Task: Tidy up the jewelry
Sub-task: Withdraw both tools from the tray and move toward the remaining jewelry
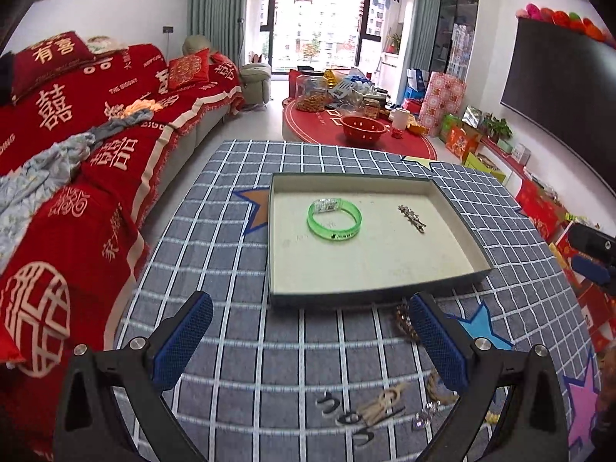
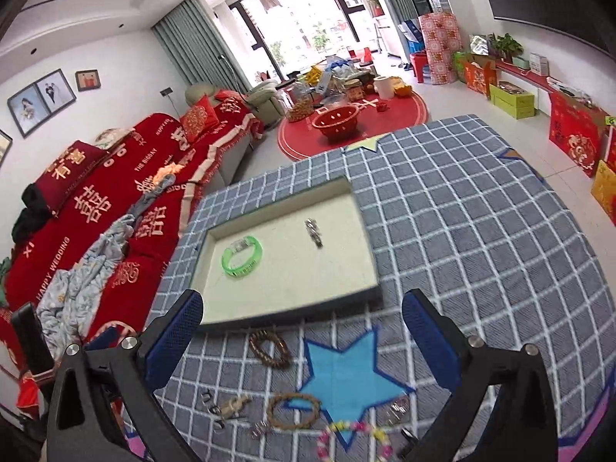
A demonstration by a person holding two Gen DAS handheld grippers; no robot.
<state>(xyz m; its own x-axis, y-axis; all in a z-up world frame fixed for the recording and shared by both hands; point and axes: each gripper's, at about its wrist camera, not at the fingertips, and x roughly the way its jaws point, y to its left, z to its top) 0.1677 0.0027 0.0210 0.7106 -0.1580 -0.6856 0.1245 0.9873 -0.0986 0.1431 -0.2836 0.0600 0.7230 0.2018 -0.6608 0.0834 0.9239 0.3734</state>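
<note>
The tray (image 1: 458,208) sits on the checked cloth (image 1: 231,346), ahead of both grippers. Inside it lie a green bangle (image 1: 334,218) toward the left and a silver hair clip (image 1: 412,218) toward the right, well apart from each other.

Loose jewelry remains on the cloth, nearer the grippers than the tray:
- a dark bead bracelet (image 2: 269,347), just beside the tray's near wall;
- a brown bead bracelet (image 2: 293,410), below the gap of the right gripper (image 2: 304,342);
- a pastel bead bracelet (image 2: 354,441), at the bottom edge;
- small clips (image 1: 346,412), below the gap of the left gripper (image 1: 308,342).

Both grippers stand spread wide, with nothing between their fingers.
</note>
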